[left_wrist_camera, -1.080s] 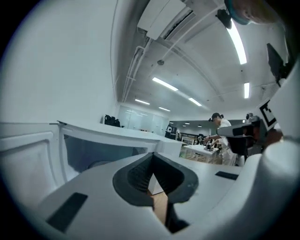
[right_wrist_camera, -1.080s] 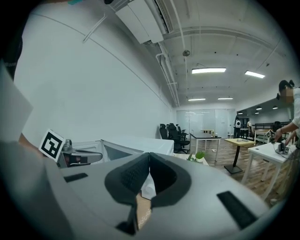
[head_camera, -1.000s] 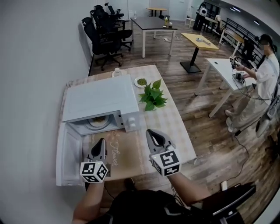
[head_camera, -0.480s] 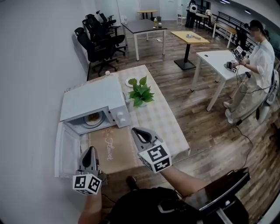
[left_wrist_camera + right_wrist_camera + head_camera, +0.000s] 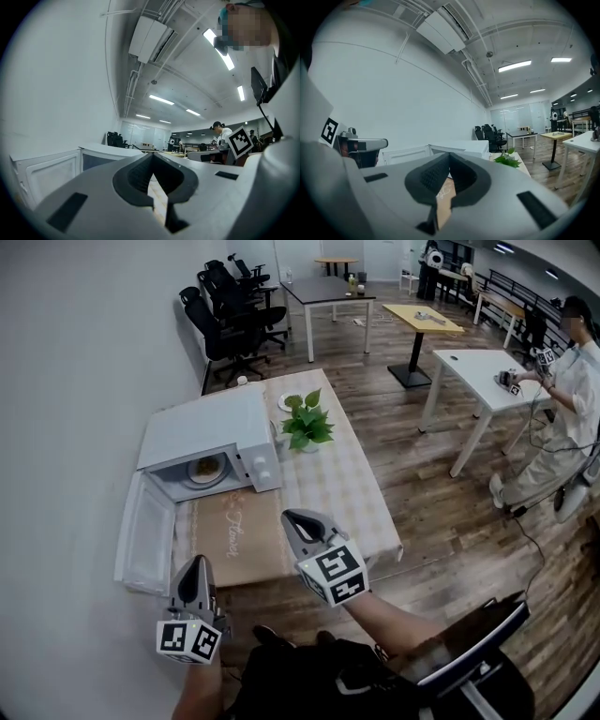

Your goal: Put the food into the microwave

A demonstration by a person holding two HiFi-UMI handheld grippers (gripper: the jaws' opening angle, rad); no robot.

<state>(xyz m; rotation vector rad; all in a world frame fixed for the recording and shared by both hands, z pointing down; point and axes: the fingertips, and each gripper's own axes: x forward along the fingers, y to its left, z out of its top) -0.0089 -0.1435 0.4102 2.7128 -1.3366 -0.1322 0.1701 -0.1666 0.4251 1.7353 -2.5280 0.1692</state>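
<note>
In the head view the bench (image 5: 349,493) runs lengthwise from 6 towards 12 o'clock, its 9 o'clock edge hard against the white wall and its 3 o'clock edge bordering open wooden floor. The microwave (image 5: 208,435) sits at the bench's 9 o'clock side, long axis lying roughly 9 to 3, mouth facing 6 o'clock. Its door (image 5: 145,545) is swung wide towards 7 o'clock along the wall, ending near the bench's near edge. The plate of food (image 5: 206,468) lies inside the cavity. A brown mat (image 5: 234,538) covers the clear stretch before the mouth, and a potted plant (image 5: 307,423) stands just beside the oven at 3 o'clock. The left gripper (image 5: 197,564) hangs off the near edge below the door; the right gripper (image 5: 292,518) is over the mat's 3 o'clock corner. In the left gripper view the fingers (image 5: 136,176) are pressed together with nothing between them, the door at 9 o'clock. In the right gripper view the fingers (image 5: 426,180) likewise meet at the tips, empty, pointing level at the microwave.
</note>
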